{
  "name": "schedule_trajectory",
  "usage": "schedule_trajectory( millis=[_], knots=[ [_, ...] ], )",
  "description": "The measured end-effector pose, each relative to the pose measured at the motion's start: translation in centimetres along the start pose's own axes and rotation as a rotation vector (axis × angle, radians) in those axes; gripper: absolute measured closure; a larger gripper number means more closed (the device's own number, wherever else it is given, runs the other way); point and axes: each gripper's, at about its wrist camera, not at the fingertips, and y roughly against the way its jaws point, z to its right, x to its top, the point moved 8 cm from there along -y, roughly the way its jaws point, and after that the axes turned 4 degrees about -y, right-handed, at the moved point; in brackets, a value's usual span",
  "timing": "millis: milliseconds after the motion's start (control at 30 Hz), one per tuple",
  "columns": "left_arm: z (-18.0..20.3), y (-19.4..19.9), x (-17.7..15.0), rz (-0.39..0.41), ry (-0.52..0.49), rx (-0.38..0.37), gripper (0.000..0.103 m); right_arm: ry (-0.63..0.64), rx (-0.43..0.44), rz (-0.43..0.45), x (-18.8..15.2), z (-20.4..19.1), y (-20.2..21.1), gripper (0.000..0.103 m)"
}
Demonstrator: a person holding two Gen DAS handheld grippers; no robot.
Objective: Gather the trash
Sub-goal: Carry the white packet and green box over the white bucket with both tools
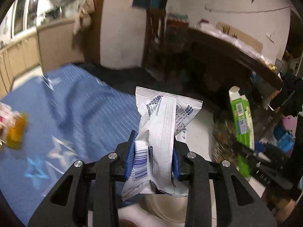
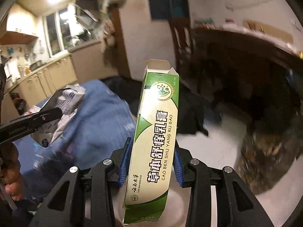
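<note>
Now a white wrapper (image 1: 161, 132) is clamped between the left tongs (image 1: 153, 158), pointing toward 12 o'clock; a green box (image 2: 157, 132) is gripped upright by the right tongs (image 2: 150, 162), above the blue table (image 1: 75, 104).

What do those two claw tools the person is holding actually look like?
Both the left gripper and the right gripper are black angular frames with silver round bolts and cut-out slots. Their fingers carry ribbed blue pads. No cables show.
</note>
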Motion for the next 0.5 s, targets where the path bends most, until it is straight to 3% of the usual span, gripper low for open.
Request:
schedule_trajectory(
  millis=[267, 500],
  knots=[
    [2.9, -8.5, -8.4, -0.246, 0.091, 0.019, 0.072, -0.076, -0.013, -0.182, -7.6, 3.3, -7.0, 0.062],
    [4.0, -11.9, -13.9, -0.361, 0.125, 0.063, 0.072, -0.085, -0.016, -0.292, -13.2, 2.6, -10.1, 0.062]
  ],
)
